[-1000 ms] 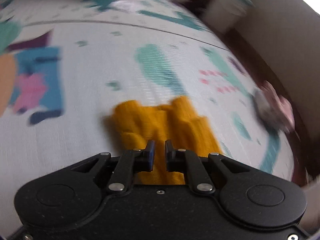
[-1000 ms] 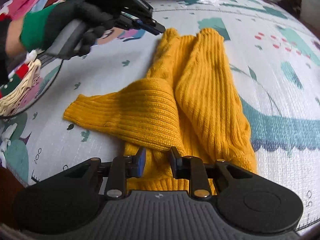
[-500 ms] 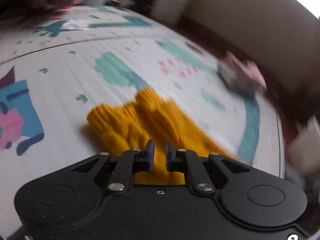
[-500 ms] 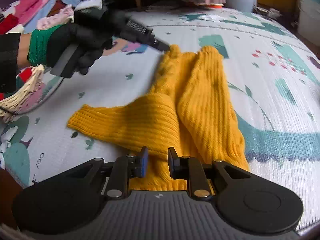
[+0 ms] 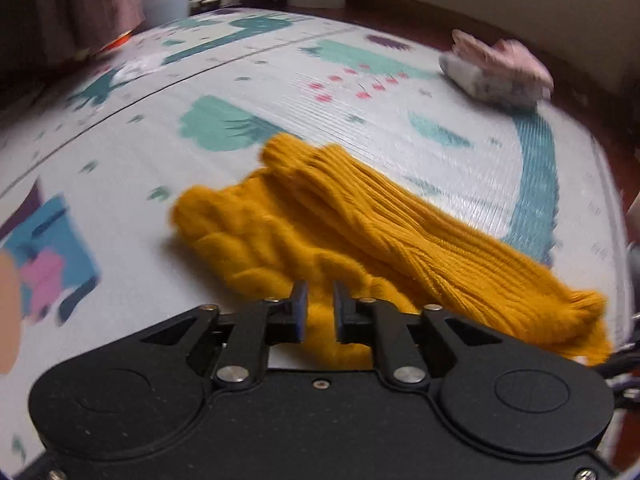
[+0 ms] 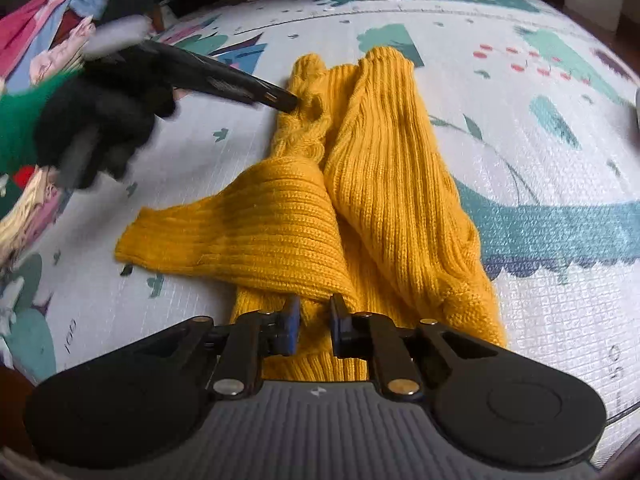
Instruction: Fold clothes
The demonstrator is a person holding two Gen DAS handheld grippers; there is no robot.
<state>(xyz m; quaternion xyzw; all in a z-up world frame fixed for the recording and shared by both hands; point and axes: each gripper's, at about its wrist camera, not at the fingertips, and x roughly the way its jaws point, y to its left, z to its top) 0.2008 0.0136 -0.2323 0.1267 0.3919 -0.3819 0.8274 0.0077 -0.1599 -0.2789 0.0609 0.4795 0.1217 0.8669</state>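
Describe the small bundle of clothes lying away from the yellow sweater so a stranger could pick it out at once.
Start at the patterned play mat, white with teal shapes. Follow it past the mustard knit sweater to the mat's far right corner, near the wall. There sits a small pale pink and grey folded bundle, the only garment there, soft-coloured and compact, unlike the big ribbed yellow knit.

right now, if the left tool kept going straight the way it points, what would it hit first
Most likely the yellow knit sweater: the left tool points down at its cabled end, with the play mat beneath. From the side its tips look at the knit already, though blur hides contact.
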